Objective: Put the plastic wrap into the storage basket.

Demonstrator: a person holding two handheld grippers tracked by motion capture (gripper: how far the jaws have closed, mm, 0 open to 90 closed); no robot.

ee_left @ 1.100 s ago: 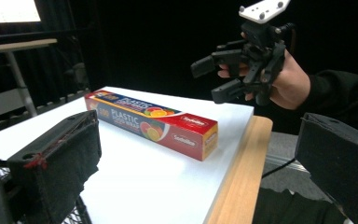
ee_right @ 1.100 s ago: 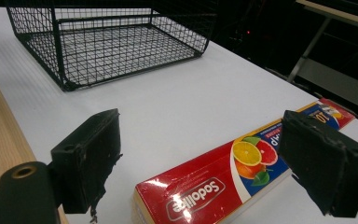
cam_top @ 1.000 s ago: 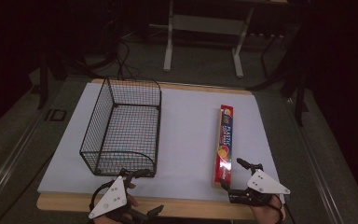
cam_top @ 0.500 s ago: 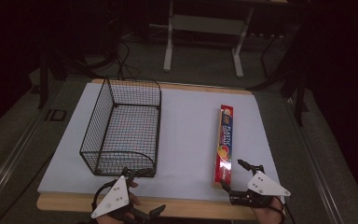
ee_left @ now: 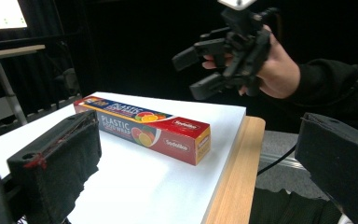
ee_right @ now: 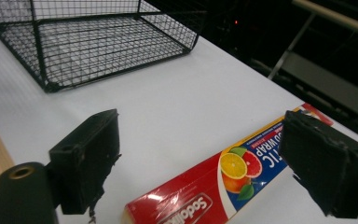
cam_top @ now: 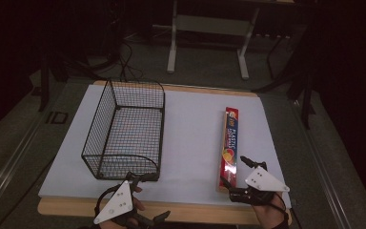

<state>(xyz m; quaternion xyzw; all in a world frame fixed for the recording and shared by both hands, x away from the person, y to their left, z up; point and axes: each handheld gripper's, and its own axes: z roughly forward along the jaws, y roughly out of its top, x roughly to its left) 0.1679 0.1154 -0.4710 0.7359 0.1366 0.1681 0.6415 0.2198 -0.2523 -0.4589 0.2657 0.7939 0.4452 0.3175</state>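
Observation:
A long red box of plastic food wrap [cam_top: 230,143] lies lengthwise on the right side of the white table. A black wire basket [cam_top: 124,131] stands empty on the left. My right gripper [cam_top: 234,171] is open at the box's near end, with a jaw on either side of it. In the right gripper view the box [ee_right: 223,186] lies between and below those jaws [ee_right: 203,135], and the basket [ee_right: 88,42] is beyond. My left gripper [cam_top: 154,196] is open at the front edge, just below the basket, facing the box [ee_left: 144,128], and holds nothing [ee_left: 198,140].
The white sheet [cam_top: 190,129] covers a wooden tabletop whose edge [cam_top: 195,212] shows at the front. In the left gripper view a hand holds the right gripper [ee_left: 223,51] above the box's end. A metal stand [cam_top: 209,43] is on the dark floor behind the table.
My left gripper has drifted slightly to the right along the front edge. The right gripper, the box and the basket have stayed where they were.

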